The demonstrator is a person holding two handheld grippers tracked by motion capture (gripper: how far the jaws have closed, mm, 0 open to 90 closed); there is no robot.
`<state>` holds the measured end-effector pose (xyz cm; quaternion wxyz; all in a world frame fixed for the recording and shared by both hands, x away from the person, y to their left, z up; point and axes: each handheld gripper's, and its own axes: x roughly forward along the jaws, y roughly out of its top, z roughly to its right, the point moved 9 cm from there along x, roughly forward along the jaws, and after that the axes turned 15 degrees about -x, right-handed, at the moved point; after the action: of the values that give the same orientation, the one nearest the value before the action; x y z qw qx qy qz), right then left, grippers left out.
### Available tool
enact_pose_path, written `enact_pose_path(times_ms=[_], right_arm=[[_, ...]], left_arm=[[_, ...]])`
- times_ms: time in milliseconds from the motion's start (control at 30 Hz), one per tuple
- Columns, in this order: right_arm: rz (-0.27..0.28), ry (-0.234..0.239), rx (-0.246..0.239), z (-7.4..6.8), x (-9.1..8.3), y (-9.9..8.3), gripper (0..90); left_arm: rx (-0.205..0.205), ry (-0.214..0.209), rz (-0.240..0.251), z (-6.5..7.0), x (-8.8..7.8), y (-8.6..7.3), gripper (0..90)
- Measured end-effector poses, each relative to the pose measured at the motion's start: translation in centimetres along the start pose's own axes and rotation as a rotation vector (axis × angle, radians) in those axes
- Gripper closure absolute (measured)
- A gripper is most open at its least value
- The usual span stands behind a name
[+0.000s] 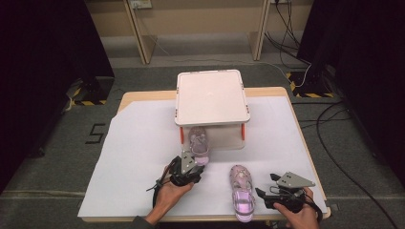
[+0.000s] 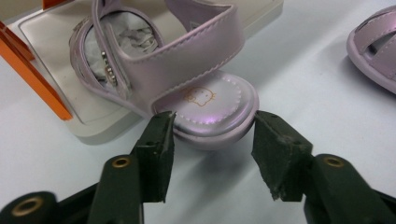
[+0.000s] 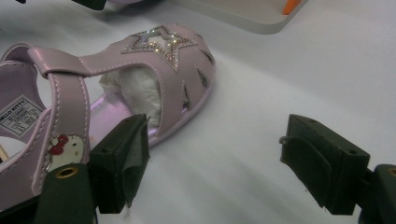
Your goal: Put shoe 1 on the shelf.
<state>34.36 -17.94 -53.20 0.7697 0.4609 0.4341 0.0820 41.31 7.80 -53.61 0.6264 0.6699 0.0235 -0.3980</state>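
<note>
Counter (image 1: pixel 143 98): wooden top, light edge visible at far corners. White sheet (image 1: pixel 138 157) covers most of top, reaching near edge. On sheet, far centre: low white rack (image 1: pixel 212 95) with orange posts, flat upper tray, lower shelf resting on sheet. First pink sandal (image 1: pixel 198 143): toe on lower shelf, heel overhanging sheet. Second pink sandal (image 1: pixel 241 191): flat on sheet, near right, apart from rack, heel at near edge.
</note>
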Motion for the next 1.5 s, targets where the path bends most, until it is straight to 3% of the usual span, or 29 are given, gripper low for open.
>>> enact_pose_path(times_ms=[167,467,833,1500], right_arm=[[-0.001,0.003,0.0,-0.1,0.0,0.0,23.2],[-0.003,0.0,0.0,0.0,0.0,0.0,23.2],[0.002,0.001,-0.004,0.0,0.0,0.0,23.2],[0.002,-0.004,0.002,0.1,0.0,0.0,23.2]], left_arm=[[0.014,0.023,-0.002,-0.6,0.6,0.3,52.3],[-0.038,0.067,0.015,-2.5,1.5,1.2,53.6],[-0.046,0.115,0.032,-3.8,2.6,2.5,55.8],[-0.039,0.169,0.034,-4.6,4.3,3.6,56.9]])
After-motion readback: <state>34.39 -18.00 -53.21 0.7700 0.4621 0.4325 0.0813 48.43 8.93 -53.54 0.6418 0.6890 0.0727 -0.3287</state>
